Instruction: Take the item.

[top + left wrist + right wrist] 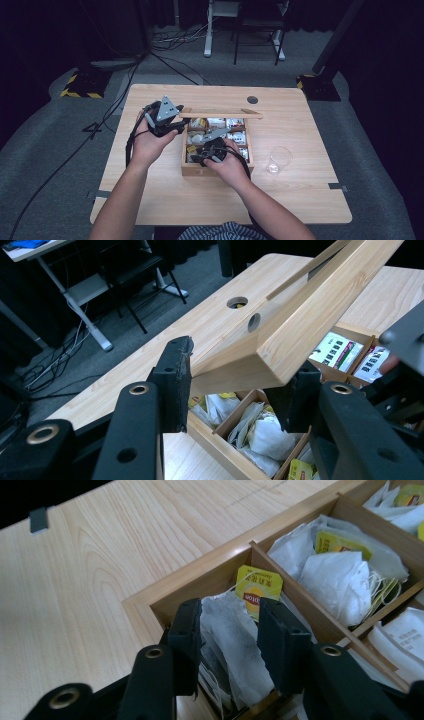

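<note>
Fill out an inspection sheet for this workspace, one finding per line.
Surface: wooden table, round hole near its far edge.
Job's things: wooden box, lid raised; white tea bag in a corner compartment.
Clutter: clear glass beside the box.
Grippers: left gripper shut on the lid's corner; right gripper astride the tea bag, whether the pads press it cannot be told.
Cables: several on the floor beyond the table.
Surroundings: grey carpet, dark curtains, chair and desk legs.
</note>
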`<action>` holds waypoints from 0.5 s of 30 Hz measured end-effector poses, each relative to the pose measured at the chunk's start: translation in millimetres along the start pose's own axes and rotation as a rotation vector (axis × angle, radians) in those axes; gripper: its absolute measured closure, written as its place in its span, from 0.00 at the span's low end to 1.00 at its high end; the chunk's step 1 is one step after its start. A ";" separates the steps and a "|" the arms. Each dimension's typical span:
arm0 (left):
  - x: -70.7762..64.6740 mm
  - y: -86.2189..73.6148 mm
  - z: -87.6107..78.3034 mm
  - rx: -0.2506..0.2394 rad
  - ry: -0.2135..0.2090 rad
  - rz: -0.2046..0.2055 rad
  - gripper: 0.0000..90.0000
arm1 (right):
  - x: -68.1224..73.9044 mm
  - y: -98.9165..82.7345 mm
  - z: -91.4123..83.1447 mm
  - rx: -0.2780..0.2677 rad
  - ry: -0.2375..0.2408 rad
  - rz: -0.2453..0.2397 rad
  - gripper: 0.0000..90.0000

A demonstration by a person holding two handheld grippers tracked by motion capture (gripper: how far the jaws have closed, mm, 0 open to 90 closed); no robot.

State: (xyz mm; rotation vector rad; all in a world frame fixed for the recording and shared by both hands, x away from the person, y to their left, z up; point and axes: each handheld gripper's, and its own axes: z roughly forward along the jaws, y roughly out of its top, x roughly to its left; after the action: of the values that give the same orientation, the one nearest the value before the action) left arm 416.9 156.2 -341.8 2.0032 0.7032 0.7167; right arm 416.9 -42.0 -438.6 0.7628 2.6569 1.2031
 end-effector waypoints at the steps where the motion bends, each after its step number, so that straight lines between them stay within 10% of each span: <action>1: 0.0 0.0 0.0 -0.001 0.000 0.000 0.62 | 0.1 -0.2 1.6 0.004 -0.002 0.000 0.70; 15: -2.6 -0.2 2.9 -0.001 -0.005 0.017 0.62 | -3.0 -1.6 2.3 0.012 0.016 -0.008 0.99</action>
State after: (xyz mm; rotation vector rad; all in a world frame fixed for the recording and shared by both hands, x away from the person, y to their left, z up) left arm 417.2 153.0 -343.9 2.0114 0.6832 0.7221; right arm 419.7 -42.8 -441.6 0.7473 2.6796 1.1979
